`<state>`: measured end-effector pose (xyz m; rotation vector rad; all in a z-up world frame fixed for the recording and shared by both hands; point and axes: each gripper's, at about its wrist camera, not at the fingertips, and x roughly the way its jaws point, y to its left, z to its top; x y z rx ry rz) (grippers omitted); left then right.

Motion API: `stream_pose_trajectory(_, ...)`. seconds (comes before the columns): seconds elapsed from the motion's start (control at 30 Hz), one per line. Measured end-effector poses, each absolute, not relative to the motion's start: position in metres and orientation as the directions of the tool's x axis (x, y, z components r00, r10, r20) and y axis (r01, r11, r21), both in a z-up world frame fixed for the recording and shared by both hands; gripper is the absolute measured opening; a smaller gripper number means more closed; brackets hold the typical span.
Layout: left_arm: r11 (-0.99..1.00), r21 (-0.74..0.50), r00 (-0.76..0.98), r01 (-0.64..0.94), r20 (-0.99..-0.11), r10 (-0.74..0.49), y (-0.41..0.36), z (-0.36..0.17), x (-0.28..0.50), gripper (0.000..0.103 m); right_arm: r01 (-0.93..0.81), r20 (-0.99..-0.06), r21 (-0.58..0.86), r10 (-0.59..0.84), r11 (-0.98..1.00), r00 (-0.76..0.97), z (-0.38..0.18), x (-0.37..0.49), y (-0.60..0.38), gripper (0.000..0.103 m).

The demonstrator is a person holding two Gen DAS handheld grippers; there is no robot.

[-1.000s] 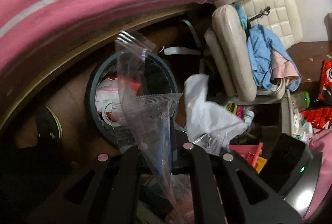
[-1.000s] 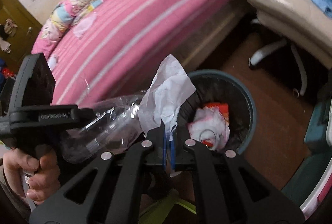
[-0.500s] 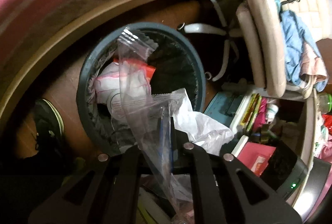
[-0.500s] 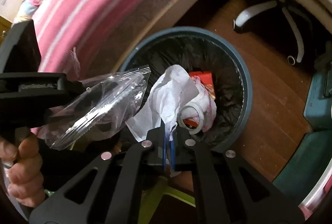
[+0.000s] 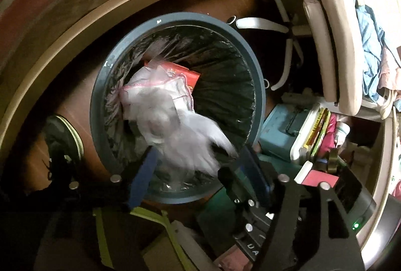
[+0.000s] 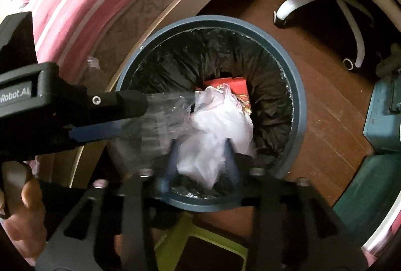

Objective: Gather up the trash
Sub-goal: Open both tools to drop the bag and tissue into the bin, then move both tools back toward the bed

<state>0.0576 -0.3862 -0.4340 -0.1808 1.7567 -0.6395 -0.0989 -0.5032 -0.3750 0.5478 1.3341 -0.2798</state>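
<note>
Left wrist view: left gripper is gaping wide, holding nothing, w/ a blurred white tissue and clear plastic bag dropping over the near rim of the bin. Right gripper is also spreading apart, tissue sitting loose btwn its fingers. Stuff's looking featherlight, floppy, slippery; I'd be pinching a bunched fold, not a flat edge.

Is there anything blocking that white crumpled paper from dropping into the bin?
Nothing visible. The white paper sits between the open right gripper fingers, directly over the mouth of the bin, which holds only earlier trash lower down.
</note>
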Motion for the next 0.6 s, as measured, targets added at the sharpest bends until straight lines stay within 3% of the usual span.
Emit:
stream_pose_trajectory(0.07,0.834,-0.51,-0.287,0.21,-0.848,-0.446,-0.386,-0.432,0.058,0.07,0.497,-0.966,0.216,0.11,0.841,0.234,-0.372,-0.101,-0.504,0.06)
stream_pose_trajectory(0.17,0.831,-0.52,-0.275,0.195,-0.843,-0.463,-0.382,-0.427,0.059,0.072,0.499,-0.963,0.213,0.096,0.84,0.251,-0.364,-0.103,-0.506,0.069)
stream_pose_trajectory(0.33,0.825,-0.538,-0.248,0.171,-0.834,-0.493,-0.373,-0.414,0.06,0.081,0.494,-0.951,0.222,0.075,0.841,0.299,-0.341,-0.106,-0.504,0.075)
stream_pose_trajectory(0.6,0.816,-0.547,-0.166,0.186,-0.836,-0.523,-0.358,-0.376,0.058,0.084,0.442,-0.918,0.225,0.037,0.868,0.394,-0.291,-0.107,-0.49,0.085)
